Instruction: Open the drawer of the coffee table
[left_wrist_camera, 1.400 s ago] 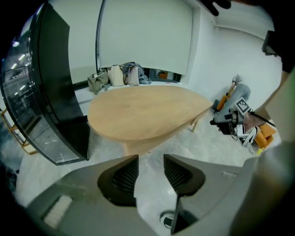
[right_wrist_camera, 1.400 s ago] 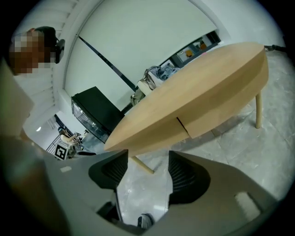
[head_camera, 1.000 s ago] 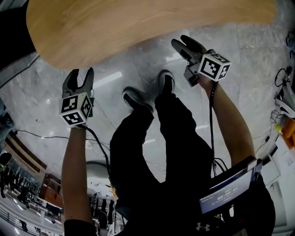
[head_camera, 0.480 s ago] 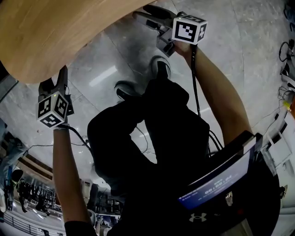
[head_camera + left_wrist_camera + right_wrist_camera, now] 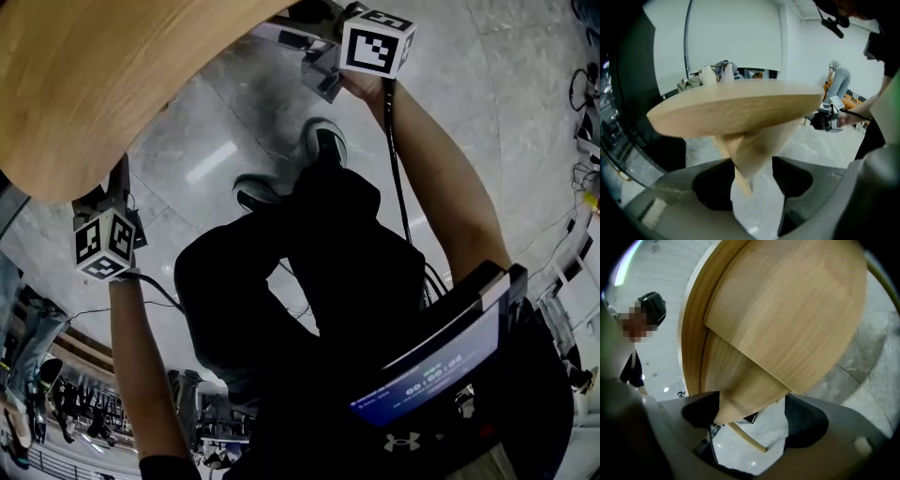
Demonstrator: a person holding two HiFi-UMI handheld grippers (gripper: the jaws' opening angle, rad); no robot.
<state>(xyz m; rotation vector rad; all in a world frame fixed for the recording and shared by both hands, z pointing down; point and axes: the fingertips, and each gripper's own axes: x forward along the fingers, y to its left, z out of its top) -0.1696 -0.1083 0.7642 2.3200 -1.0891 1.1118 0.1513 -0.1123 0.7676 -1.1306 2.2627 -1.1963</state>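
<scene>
Opening not begun, drawer unseen: left gripper (image 5: 754, 183) wide open, right gripper (image 5: 754, 423) opening, both framing coffee table (image 5: 740, 112) wood, ungripped. Grasp and pull outstanding.

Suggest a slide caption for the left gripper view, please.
The left gripper, tongs open, looks edge-on at the wooden coffee table.
</scene>
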